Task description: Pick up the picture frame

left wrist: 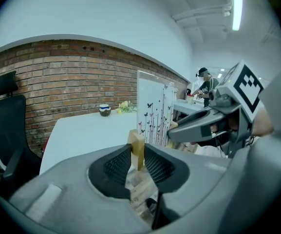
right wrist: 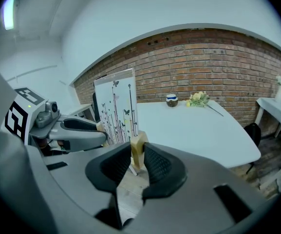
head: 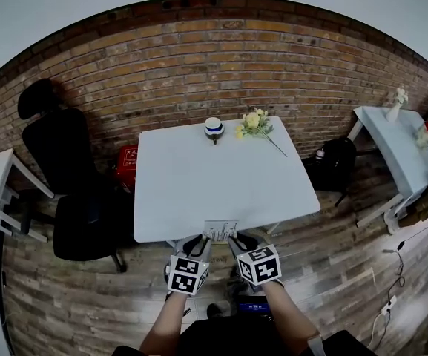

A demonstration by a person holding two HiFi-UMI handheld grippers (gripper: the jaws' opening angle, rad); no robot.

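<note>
The picture frame (head: 219, 231) is a clear panel printed with stems and butterflies, standing upright on two pale wooden feet. It hangs just off the near edge of the white table (head: 221, 180), held between both grippers. My left gripper (head: 200, 243) is shut on the frame's left wooden foot (left wrist: 137, 147), with the panel (left wrist: 155, 113) rising just beyond. My right gripper (head: 236, 243) is shut on the right wooden foot (right wrist: 138, 149), beside the panel (right wrist: 115, 106). Each gripper view shows the other gripper across the frame.
On the table's far side stand a small cup (head: 214, 127) and a bunch of yellow flowers (head: 255, 122). A black office chair (head: 65, 162) is at the left, a black bag (head: 336, 162) and another white table (head: 399, 147) at the right. A brick wall is behind.
</note>
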